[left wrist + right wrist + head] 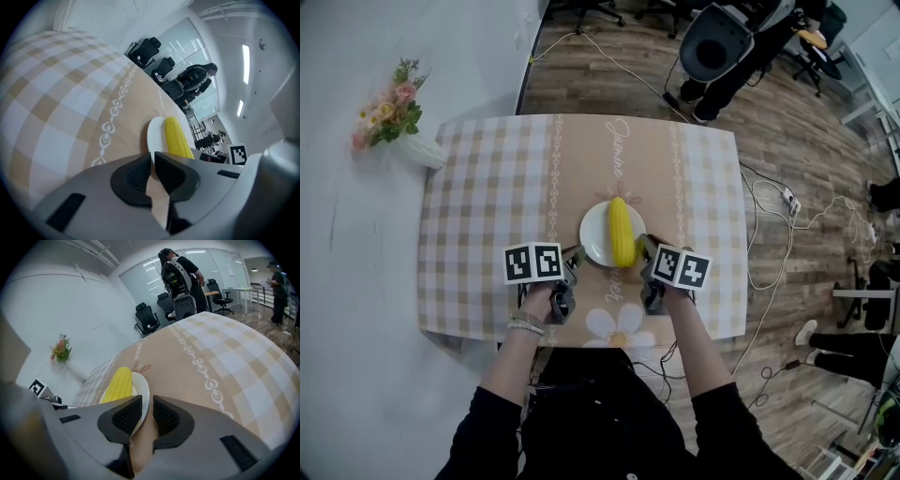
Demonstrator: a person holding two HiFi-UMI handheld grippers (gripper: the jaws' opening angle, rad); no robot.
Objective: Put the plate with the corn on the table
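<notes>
Your left gripper (153, 160) and right gripper (147, 407), jaws nearly closed, each pinch the rim of the plate (142, 391) at the middle of the table (487, 187) — release one early and it could tip, rolling the corn (117, 383) off.

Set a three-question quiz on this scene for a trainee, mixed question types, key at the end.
1. True or false: the corn cob lies on the white plate.
2. What sits between the pads of the right gripper? A. the plate's rim B. the corn cob C. nothing
3. Fill in: the tablecloth has a ____ pattern down both sides.
Key: 1 true; 2 A; 3 checked.
</notes>
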